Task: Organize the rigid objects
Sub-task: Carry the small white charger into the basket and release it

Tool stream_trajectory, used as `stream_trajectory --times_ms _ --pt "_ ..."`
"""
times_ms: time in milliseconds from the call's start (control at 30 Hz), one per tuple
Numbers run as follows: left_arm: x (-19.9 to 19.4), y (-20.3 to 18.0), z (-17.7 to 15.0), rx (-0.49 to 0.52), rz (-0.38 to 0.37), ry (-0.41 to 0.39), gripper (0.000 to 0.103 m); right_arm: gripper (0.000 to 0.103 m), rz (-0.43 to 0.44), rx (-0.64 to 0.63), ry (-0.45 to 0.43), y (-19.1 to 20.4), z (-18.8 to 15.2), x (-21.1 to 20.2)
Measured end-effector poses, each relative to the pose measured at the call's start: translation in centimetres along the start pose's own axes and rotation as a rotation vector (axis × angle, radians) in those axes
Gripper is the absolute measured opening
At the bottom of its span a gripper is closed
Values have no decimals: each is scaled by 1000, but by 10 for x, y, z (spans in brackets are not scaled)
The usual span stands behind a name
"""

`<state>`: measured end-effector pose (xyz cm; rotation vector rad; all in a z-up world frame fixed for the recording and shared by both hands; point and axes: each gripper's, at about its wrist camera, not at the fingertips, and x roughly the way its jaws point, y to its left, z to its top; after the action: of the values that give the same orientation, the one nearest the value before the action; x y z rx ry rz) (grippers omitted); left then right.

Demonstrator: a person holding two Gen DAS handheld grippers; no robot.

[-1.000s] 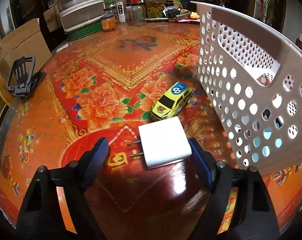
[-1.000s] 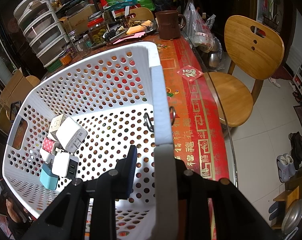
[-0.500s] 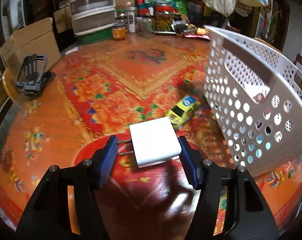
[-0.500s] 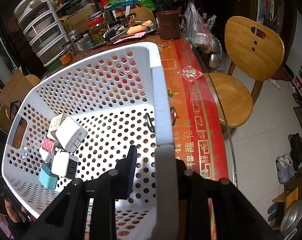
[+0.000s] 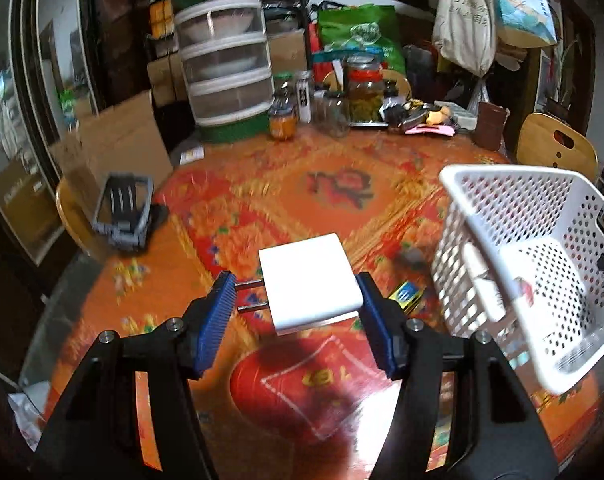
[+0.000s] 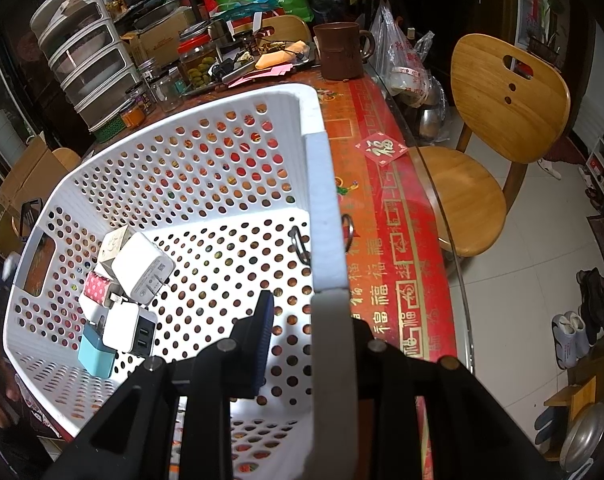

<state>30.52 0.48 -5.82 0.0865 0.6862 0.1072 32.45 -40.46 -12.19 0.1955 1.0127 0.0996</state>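
My left gripper (image 5: 296,304) is shut on a flat white charger (image 5: 307,282), its two prongs pointing left, held above the red patterned table (image 5: 262,200). The white perforated basket (image 5: 541,216) stands tilted to its right. A yellow toy car (image 5: 405,294) peeks out on the table behind the right finger. My right gripper (image 6: 302,344) is shut on the basket's near wall (image 6: 321,208). Inside the basket lie several chargers: a white one (image 6: 142,268), a white two-port one (image 6: 128,328), a light blue one (image 6: 96,354) and a pink dotted one (image 6: 98,286).
A grey phone stand (image 5: 122,212) sits at the table's left edge. Jars (image 5: 363,88) and a drawer unit (image 5: 226,68) crowd the back. A brown mug (image 6: 339,54) and a wooden chair (image 6: 497,128) stand to the right of the basket.
My left gripper closed on the white charger and lifted it off the table, and the view rose. The right gripper and basket stayed still.
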Motion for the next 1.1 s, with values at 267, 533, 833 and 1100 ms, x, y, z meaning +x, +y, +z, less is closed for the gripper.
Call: stream_trajectory --times_ms 267,533,833,1100 --pt "-25 -60 36 111 13 -36 58 28 1 0 -1 0 0 0" --pt "-27 -128 58 192 -52 1 58 28 1 -1 -1 1 0 0" --pt "-11 -205 50 321 -101 72 59 28 1 -1 -1 1 0 0" --pt "12 -235 31 389 -122 157 59 28 2 -2 -1 0 -2 2"
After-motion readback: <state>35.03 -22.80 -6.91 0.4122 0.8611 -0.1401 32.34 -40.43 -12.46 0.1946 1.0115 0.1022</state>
